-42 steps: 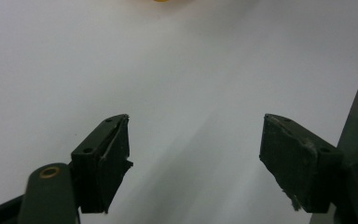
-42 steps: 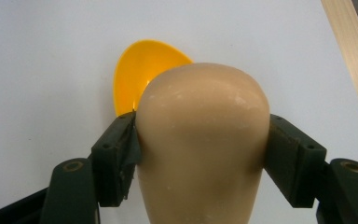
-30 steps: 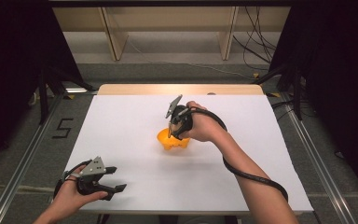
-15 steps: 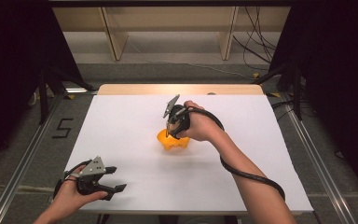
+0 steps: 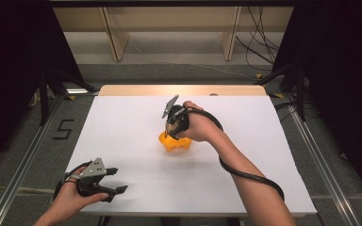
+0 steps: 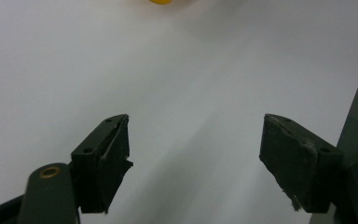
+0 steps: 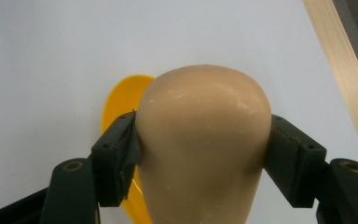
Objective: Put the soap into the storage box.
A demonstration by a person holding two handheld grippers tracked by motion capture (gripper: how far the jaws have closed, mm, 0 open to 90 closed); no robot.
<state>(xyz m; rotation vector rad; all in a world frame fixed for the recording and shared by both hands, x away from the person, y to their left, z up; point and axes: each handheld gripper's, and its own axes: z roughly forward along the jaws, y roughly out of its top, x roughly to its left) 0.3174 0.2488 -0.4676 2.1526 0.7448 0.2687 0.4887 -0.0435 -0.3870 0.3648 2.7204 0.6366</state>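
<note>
My right gripper point(image 5: 172, 129) point(image 7: 200, 144) is shut on a smooth beige egg-shaped piece point(image 7: 203, 140) point(image 5: 169, 127), one pad pressing on each of its sides. It holds the piece pointing down over a yellow dish-like thing point(image 5: 175, 142) point(image 7: 119, 100) that sits near the middle of the white table point(image 5: 122, 122). Whether the piece touches the yellow thing I cannot tell. At the table's front left, my left gripper point(image 5: 118, 180) point(image 6: 196, 140) rests open with nothing between its jaws. The yellow thing point(image 6: 161, 1) peeks in at the top edge of the left gripper view.
A bare wooden strip point(image 5: 184, 90) runs along the table's far edge. Metal rails point(image 5: 23, 165) flank the table on the floor, and wooden shelf legs point(image 5: 115, 33) stand behind. The right gripper's black cable point(image 5: 245, 174) loops along the forearm.
The right gripper with the beige piece has edged slightly to the left above the yellow thing. The left gripper has stayed put.
</note>
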